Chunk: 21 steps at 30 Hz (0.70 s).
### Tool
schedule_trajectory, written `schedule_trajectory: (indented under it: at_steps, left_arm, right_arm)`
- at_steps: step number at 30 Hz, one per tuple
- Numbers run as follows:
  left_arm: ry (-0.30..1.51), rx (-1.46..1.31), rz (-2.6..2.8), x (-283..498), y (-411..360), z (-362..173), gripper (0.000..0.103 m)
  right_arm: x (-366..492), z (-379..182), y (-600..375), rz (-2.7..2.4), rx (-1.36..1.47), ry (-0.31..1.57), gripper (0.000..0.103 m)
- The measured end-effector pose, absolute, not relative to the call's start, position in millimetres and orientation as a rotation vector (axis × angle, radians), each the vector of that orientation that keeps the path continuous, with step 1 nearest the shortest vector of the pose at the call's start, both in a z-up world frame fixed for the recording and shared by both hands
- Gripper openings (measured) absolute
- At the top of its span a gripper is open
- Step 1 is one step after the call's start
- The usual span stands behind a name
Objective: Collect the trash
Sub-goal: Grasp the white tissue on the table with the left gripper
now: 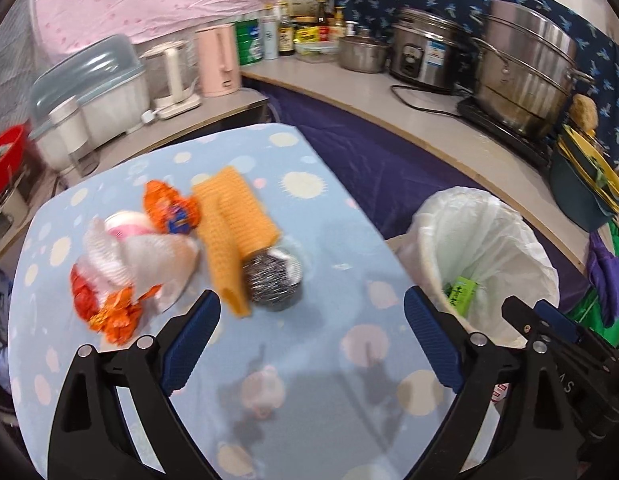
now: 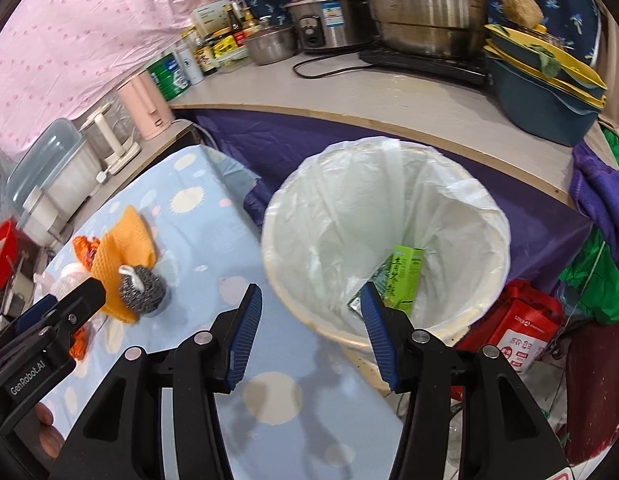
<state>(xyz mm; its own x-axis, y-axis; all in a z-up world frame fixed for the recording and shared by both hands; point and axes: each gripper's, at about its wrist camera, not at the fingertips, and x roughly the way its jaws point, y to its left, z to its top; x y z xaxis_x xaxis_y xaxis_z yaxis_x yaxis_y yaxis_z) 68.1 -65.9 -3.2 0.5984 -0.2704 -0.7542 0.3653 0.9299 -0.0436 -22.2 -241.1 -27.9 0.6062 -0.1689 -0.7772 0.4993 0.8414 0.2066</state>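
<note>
A heap of trash lies on the blue spotted table [image 1: 329,360]: orange wrappers [image 1: 171,210], crumpled white plastic [image 1: 149,256], an orange cloth [image 1: 233,228] and a steel scourer [image 1: 273,278]. My left gripper [image 1: 311,312] is open and empty, just in front of the scourer. A white-lined bin [image 2: 389,232] stands off the table's right edge with a green box [image 2: 401,276] inside. My right gripper [image 2: 311,304] is open and empty, above the bin's near rim. The scourer [image 2: 143,288] and cloth [image 2: 127,240] also show in the right wrist view.
A counter [image 1: 409,100] curves behind with steel pots [image 1: 525,64], a rice cooker [image 1: 425,52], bottles, a pink kettle [image 1: 217,60] and a plastic box [image 1: 89,88]. A red bag [image 2: 525,328] sits on the floor right of the bin. Stacked dishes [image 2: 549,80] stand at the counter's right.
</note>
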Motion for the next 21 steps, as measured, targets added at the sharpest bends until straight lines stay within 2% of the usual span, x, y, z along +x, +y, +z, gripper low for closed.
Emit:
schedule_trajectory:
  at_steps: [11, 21]
  left_arm:
    - [0.902, -0.021, -0.204, 86.3, 27.7, -6.4, 0.091]
    - [0.913, -0.159, -0.088, 141.0, 86.7, 3.5, 0.091]
  right_arm:
    - [1.0, -33.2, -193.4, -0.309, 0.374, 0.874, 0.05]
    - [14.0, -40.3, -165.2, -0.259, 0.347, 0.907, 0.05]
